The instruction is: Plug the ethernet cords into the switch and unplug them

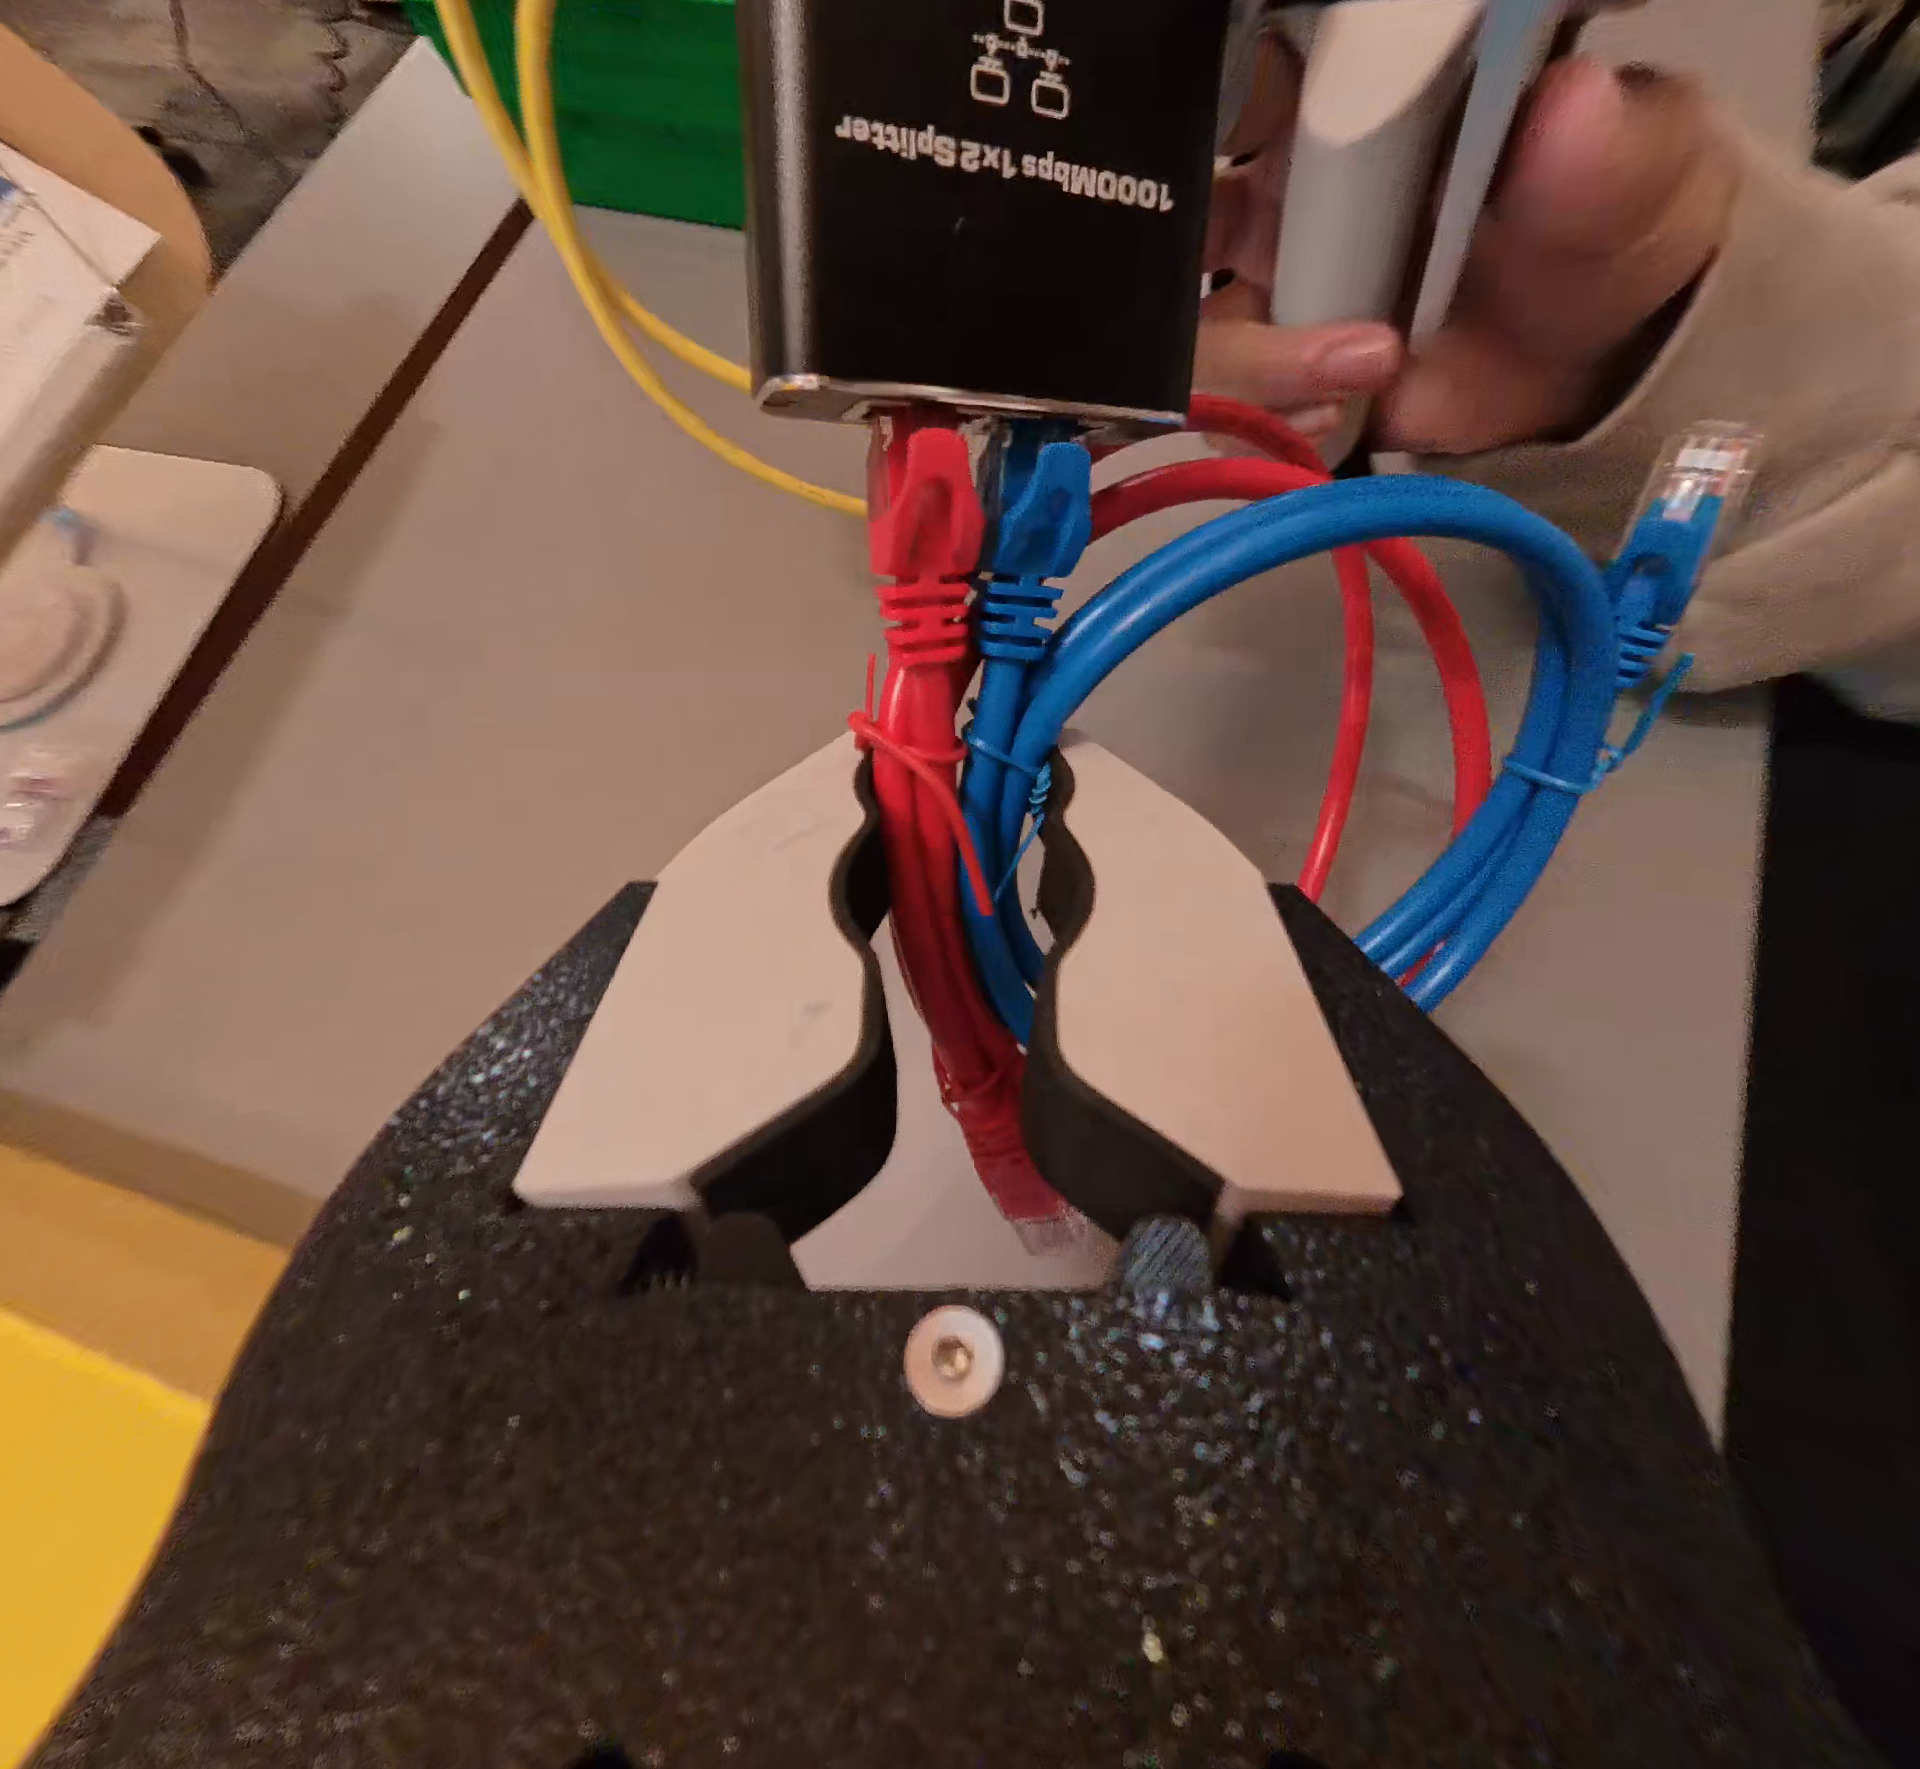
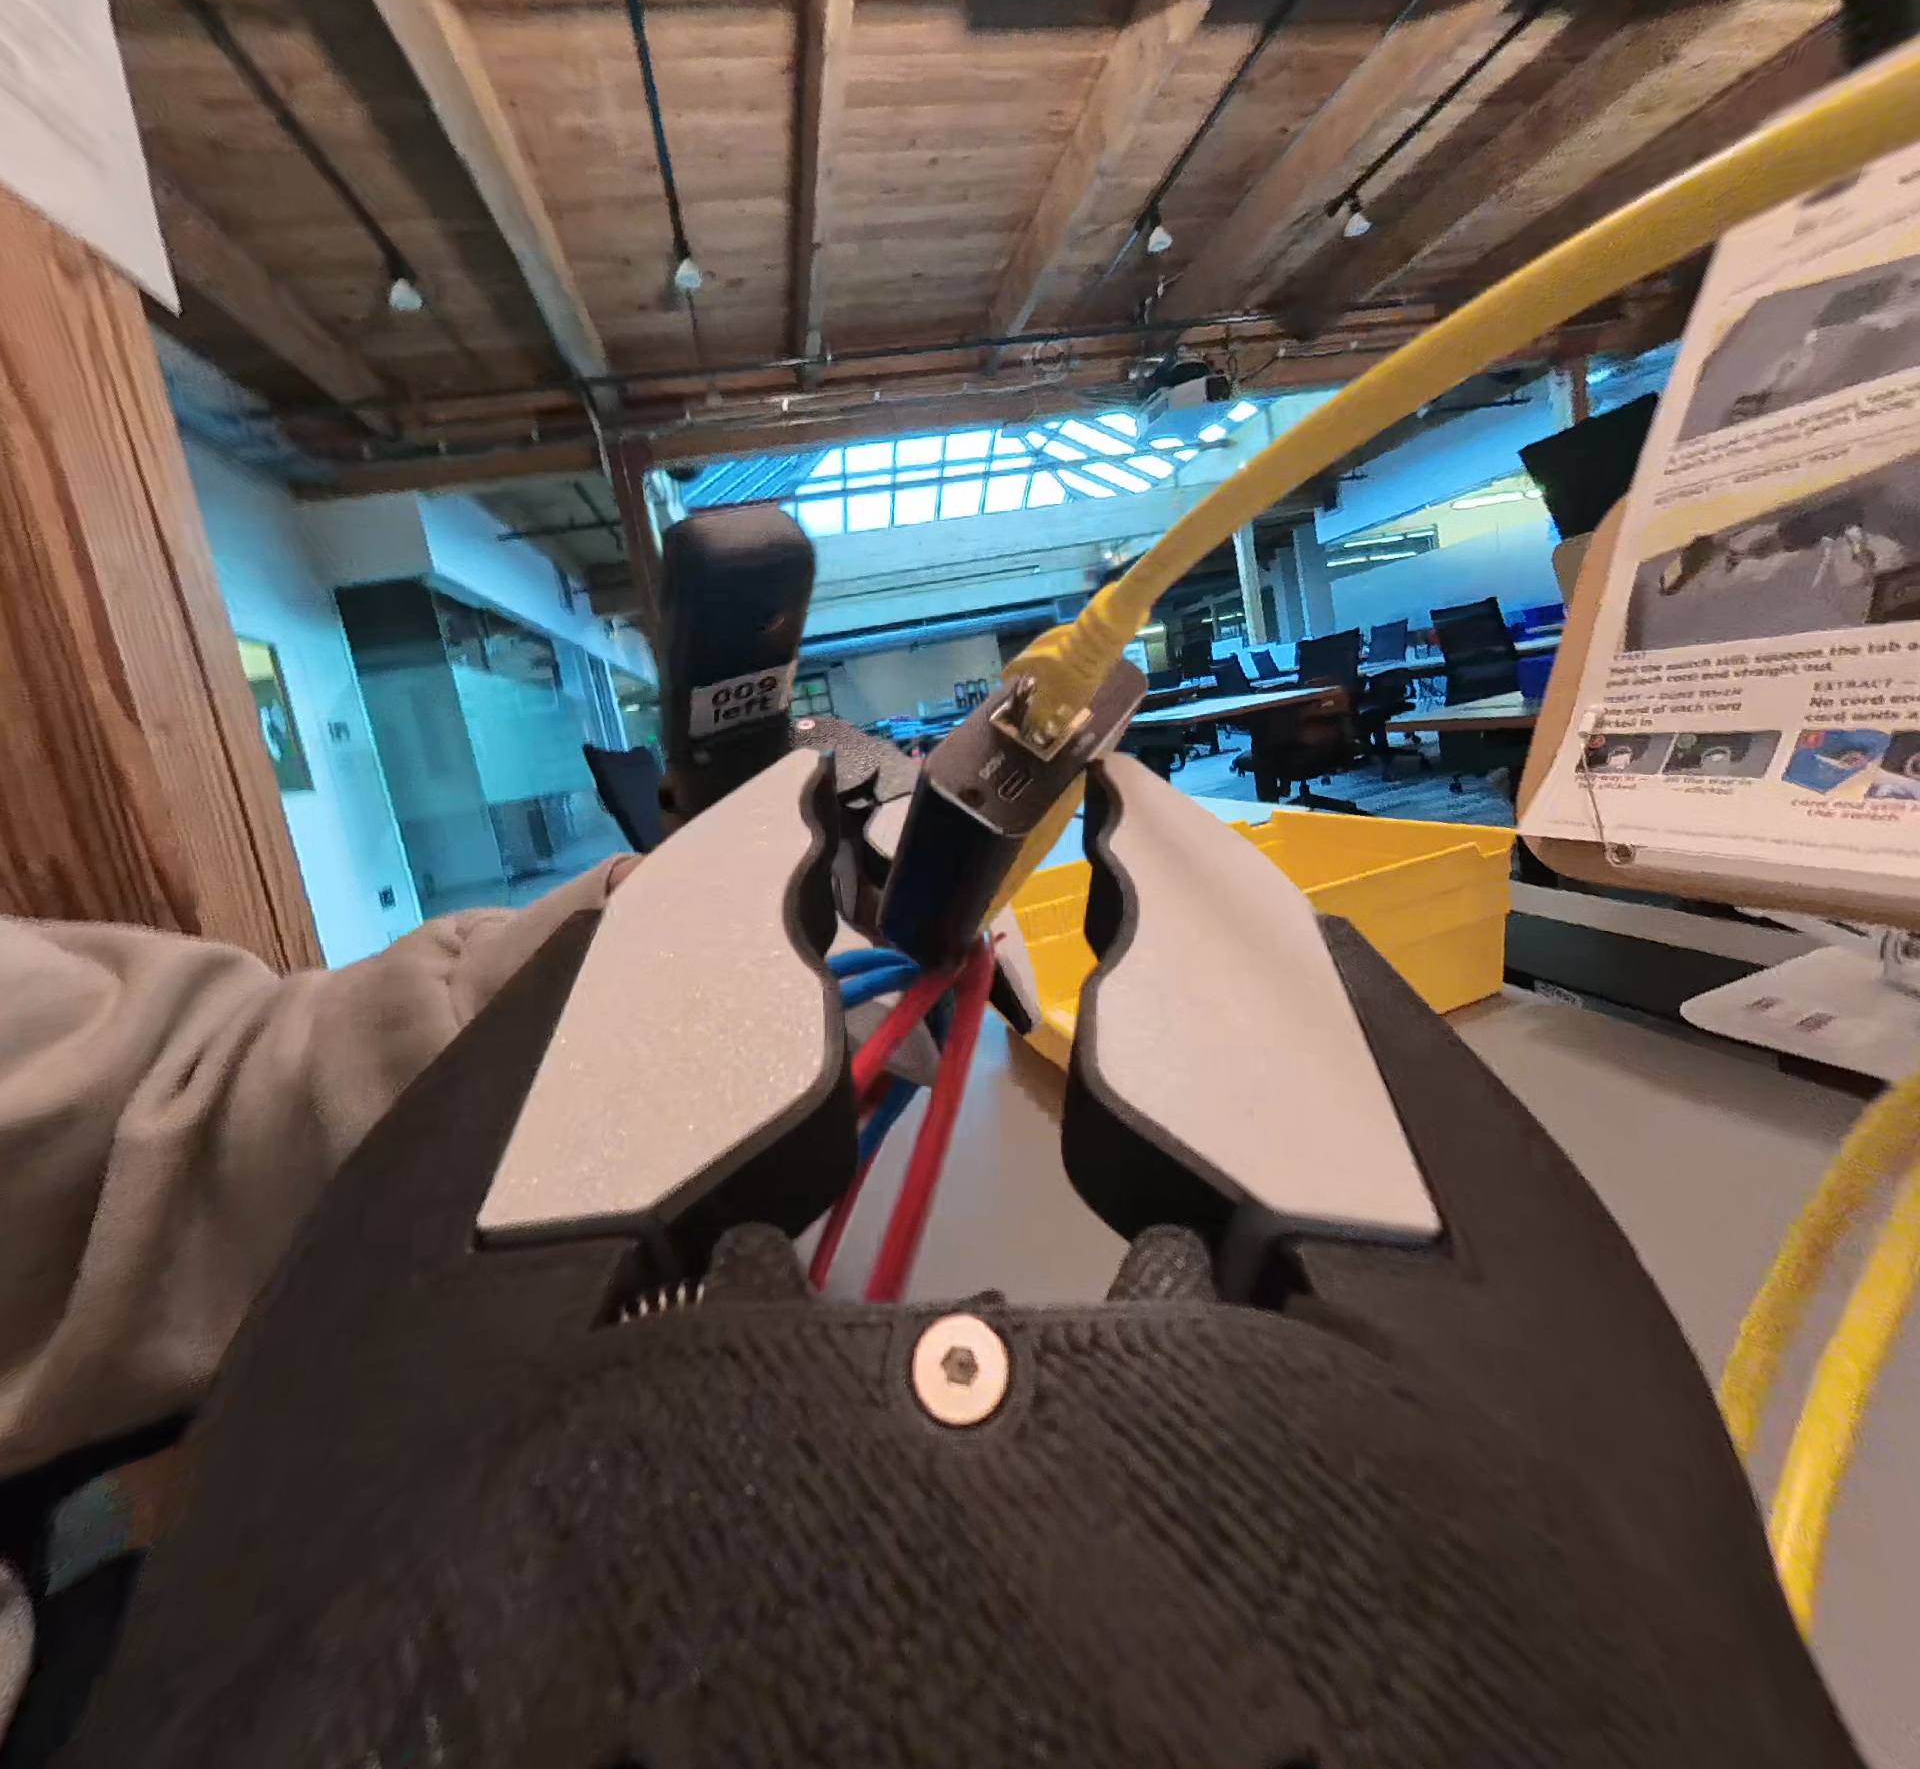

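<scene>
- The left gripper (image 1: 961, 846) is closing its fingers (image 1: 758, 898) around the bundled red cord (image 1: 920, 846) and blue cord (image 1: 1003, 846), just below their plugs.
- Both plugs are sitting side by side in the near end of the black switch (image 1: 987, 109), which is hanging above the grey desk (image 1: 499, 732).
- The loose blue plug (image 1: 1673, 535) is sticking up at the right, and the spare red end is lying between the fingers' bases.
- The right gripper (image 2: 961, 846) is spreading its fingers (image 2: 707, 971) partly apart on either side of the switch (image 2: 956, 857); I cannot tell whether they are touching it.
- A yellow cord (image 2: 1351, 431) is plugged into the switch's far end and arcing away.
- A green bin (image 1: 623, 57) is standing on the desk behind the switch, and a yellow bin (image 2: 1382, 888) is showing in the right wrist view.
</scene>
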